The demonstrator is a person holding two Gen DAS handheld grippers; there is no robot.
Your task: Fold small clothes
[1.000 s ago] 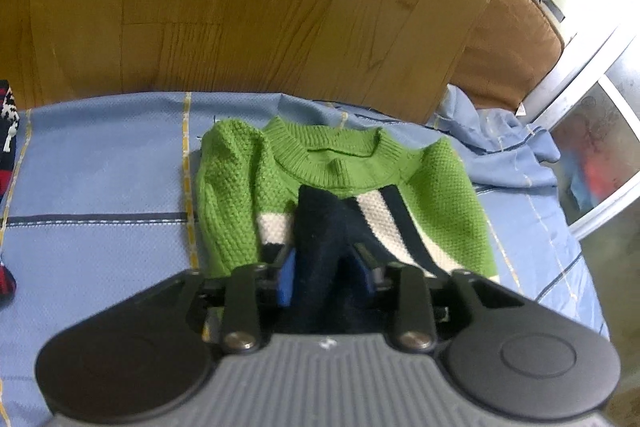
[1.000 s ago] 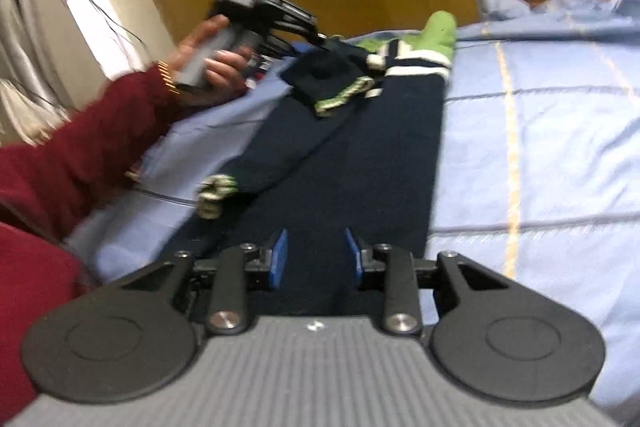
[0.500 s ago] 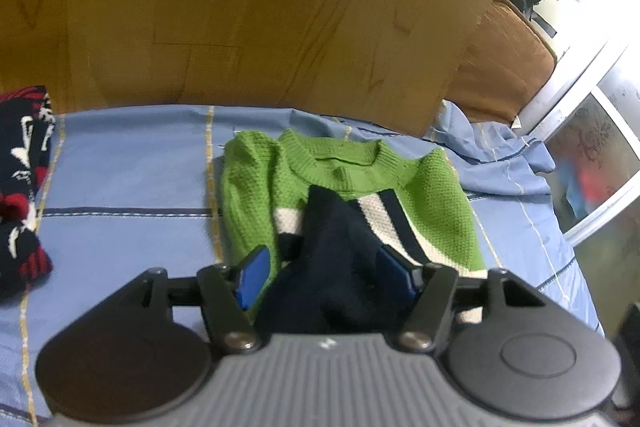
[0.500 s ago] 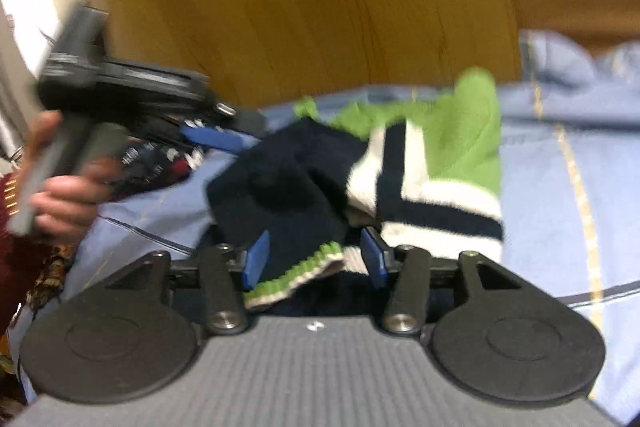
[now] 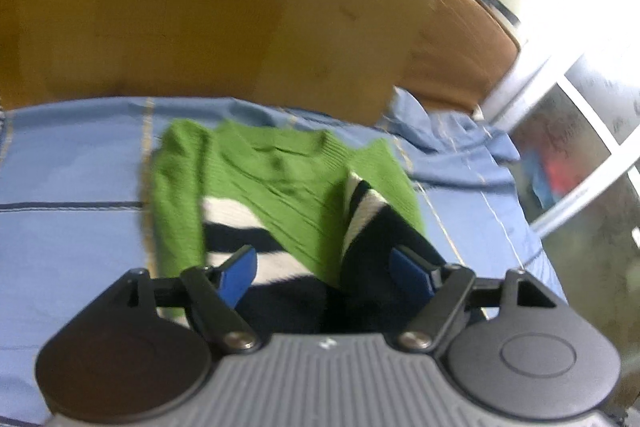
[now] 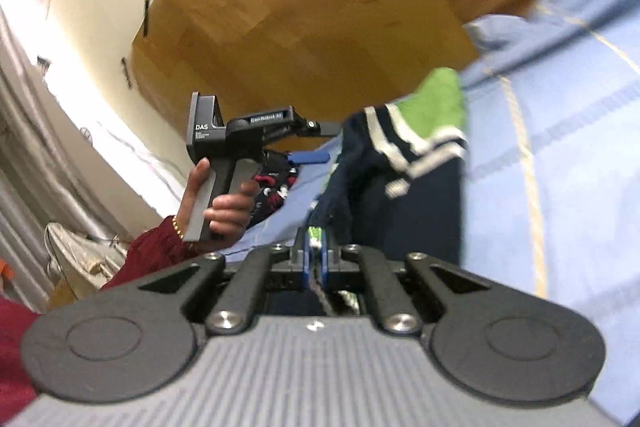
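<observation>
A small green, white and navy sweater (image 5: 276, 187) lies on the blue bedsheet (image 5: 72, 179), collar toward the wooden headboard. My left gripper (image 5: 324, 269) is open over its striped chest and holds nothing. One navy sleeve (image 5: 380, 239) stands lifted to its right. In the right wrist view, my right gripper (image 6: 315, 259) is shut on that sleeve's green-and-white cuff (image 6: 316, 235) and the sleeve (image 6: 344, 179) hangs up from the sweater (image 6: 440, 103). The left gripper (image 6: 308, 157) shows there too, held in a hand.
A wooden headboard (image 5: 208, 15) stands behind the bed. A patterned dark garment (image 6: 272, 187) lies on the sheet near the hand. A brown cushion (image 5: 452, 67) and a window are at the right. A bunched sheet edge (image 5: 452, 147) lies by the bed's right side.
My left gripper opened and let go of the navy sleeve. My right gripper closed on the sleeve's cuff and pulled it toward the right side of the sweater.
</observation>
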